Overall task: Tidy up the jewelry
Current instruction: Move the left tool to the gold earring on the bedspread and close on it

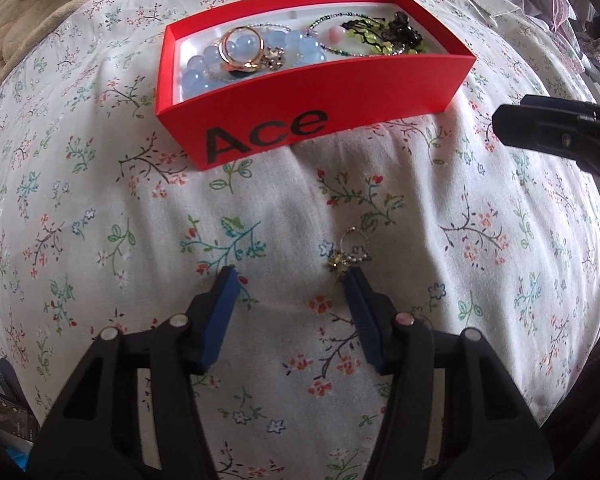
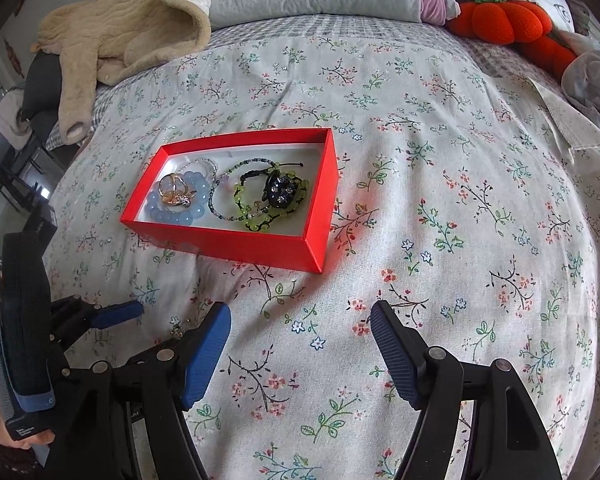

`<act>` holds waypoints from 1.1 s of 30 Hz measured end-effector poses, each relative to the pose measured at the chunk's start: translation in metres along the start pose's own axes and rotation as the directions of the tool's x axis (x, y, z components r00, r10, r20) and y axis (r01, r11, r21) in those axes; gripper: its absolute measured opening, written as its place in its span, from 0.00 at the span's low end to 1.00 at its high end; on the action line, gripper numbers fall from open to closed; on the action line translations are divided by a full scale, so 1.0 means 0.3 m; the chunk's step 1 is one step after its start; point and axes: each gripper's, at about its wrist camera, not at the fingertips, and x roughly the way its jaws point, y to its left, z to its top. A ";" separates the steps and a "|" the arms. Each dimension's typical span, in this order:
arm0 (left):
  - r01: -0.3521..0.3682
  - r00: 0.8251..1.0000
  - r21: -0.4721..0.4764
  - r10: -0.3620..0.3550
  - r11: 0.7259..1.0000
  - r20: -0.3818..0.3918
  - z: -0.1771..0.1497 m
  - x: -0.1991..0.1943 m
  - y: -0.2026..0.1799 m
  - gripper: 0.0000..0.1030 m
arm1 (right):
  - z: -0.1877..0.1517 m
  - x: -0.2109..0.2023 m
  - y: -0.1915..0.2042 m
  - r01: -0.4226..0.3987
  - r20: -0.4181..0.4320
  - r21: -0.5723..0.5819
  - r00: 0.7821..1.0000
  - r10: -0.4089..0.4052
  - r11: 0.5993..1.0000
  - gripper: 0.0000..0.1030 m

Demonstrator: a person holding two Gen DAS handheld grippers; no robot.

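Floral bedspread (image 1: 284, 364) all around, soft and rumpled, pillows and a beige blanket (image 2: 132, 28) heaped at the far end. Sitting on the bed, well ahead of both tools: red box (image 1: 380, 108) marked "Ace", already loaded with a blue bead bracelet (image 1: 204, 68), a gold ring (image 1: 242, 50), green beads (image 2: 256, 216) and a dark clustered piece (image 2: 282, 192).

One straggler outside: small gold ring (image 1: 354, 250) with a sparkly cluster, lying flat on the bedspread, just beside the tip of the left tool's right-hand finger, perhaps touching it. Left tool (image 1: 292, 276) spread wide, gripping nothing, low over the fabric. Right tool (image 2: 300, 316) also spread wide and empty, hovering off to the side, nearer the box.

Looks like the pick-up step for the last loose piece, grasp not yet made. Ring off-centre in the gap, so next move probably a small shift to the right to bring it between the blue pads (image 1: 224, 312), then a gentle close. Tricky bit, likely: thin band flat on yielding cloth, easy to pinch fabric with it or nudge it away. After that, a lift and a carry forward over the box's near wall.
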 end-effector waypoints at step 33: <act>0.119 0.992 0.109 -0.124 0.987 0.034 0.042 0.024 -0.048 0.17 | -0.006 0.000 -0.005 0.001 -0.003 -0.004 1.000 -0.001 1.000 0.72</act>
